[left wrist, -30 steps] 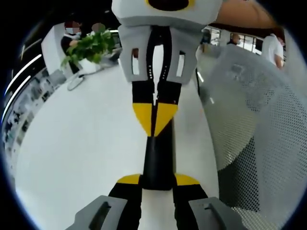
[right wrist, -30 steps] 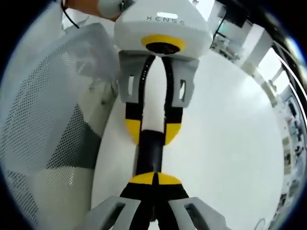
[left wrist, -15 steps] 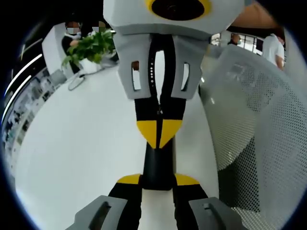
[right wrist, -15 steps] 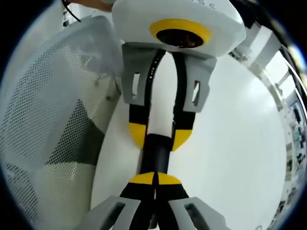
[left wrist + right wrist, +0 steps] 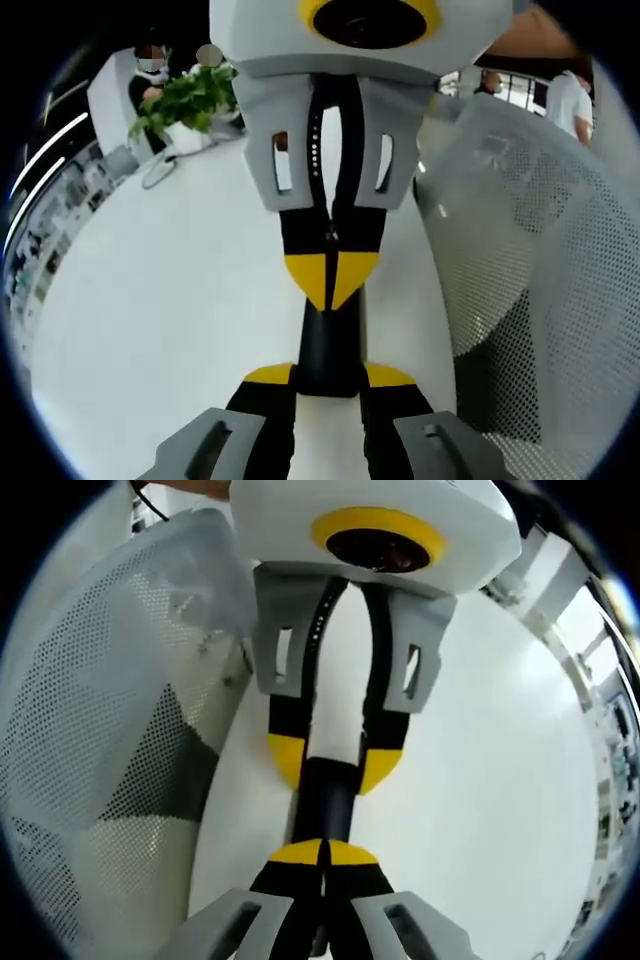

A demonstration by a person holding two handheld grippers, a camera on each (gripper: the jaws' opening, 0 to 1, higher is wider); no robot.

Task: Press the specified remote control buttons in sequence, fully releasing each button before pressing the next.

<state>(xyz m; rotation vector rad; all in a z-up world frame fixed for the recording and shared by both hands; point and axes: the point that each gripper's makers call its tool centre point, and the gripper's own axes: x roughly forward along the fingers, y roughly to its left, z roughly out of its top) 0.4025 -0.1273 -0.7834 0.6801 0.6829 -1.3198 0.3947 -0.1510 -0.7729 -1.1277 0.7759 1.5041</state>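
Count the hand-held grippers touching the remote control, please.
2. The left hand-held gripper clamps one end of the remote control; the right hand-held gripper rests its shut tips on it.

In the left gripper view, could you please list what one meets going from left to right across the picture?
Green plant → white table → the right gripper, facing the camera, with the black remote beneath it → white mesh chair.

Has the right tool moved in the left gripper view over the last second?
Yes. Against the unmoved plant, the right tool has slid down the black remote toward the camera.
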